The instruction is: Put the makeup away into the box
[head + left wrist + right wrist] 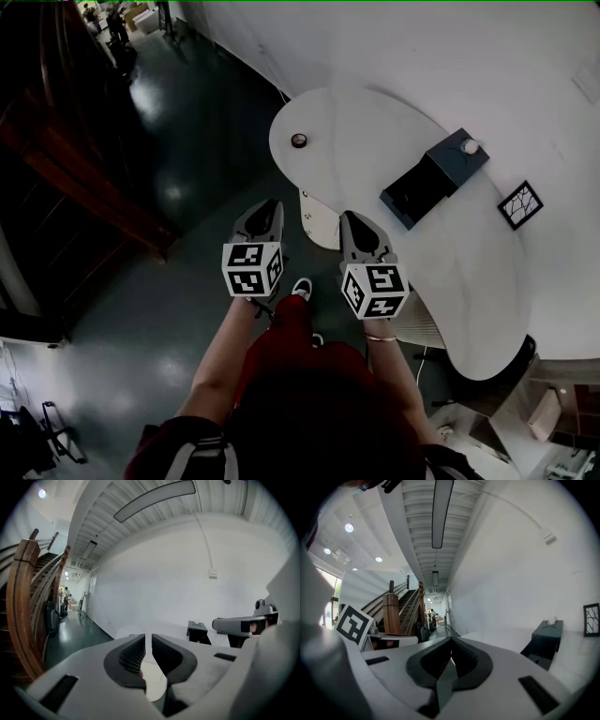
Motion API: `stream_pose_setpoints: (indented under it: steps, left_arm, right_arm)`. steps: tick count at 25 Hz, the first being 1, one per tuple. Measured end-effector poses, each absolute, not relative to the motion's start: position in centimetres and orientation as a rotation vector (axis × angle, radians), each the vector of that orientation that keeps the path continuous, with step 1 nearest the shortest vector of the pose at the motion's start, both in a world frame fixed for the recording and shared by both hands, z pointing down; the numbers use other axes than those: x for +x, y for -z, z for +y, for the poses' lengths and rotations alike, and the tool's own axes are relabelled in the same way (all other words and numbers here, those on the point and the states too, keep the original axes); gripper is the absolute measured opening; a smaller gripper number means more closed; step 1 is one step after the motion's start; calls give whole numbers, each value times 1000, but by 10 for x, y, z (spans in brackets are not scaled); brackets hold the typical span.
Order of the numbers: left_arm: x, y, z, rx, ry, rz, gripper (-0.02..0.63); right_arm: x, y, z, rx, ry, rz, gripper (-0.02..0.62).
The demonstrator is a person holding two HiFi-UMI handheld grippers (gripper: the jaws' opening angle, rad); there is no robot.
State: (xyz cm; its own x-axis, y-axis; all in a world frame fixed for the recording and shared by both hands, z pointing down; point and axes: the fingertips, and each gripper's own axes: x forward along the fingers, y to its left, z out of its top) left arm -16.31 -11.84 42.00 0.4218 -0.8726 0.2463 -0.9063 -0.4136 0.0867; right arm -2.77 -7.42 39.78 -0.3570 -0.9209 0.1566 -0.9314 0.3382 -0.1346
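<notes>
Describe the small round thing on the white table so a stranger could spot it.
Find the curved white table. At its rounded end, far from the open dark box, lies a small round object. Unlike its squarish neighbours, it is a tiny dark ring.

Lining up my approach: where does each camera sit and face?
Head view: on the head, steeply down at table, box; shows left gripper, right gripper, forearms.
Left gripper view: along left gripper's shut jaws toward box; right gripper at right.
Right gripper view: along right gripper's shut jaws; left gripper's cube at left.
All share the box.
</notes>
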Motion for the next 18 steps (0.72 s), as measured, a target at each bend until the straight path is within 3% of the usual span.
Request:
stream_pose_setpoints:
  steps: [4,18]
  left_arm:
    - [-156,-433,-151,2471,-283,-1545,27]
    - [-143,-468,-274,2459,-426,-1447,143]
  right_arm:
    - [-20,-405,-103,1757,-323,-2501,14]
    - [-8,-423,-203,1790,-401,-2413,14]
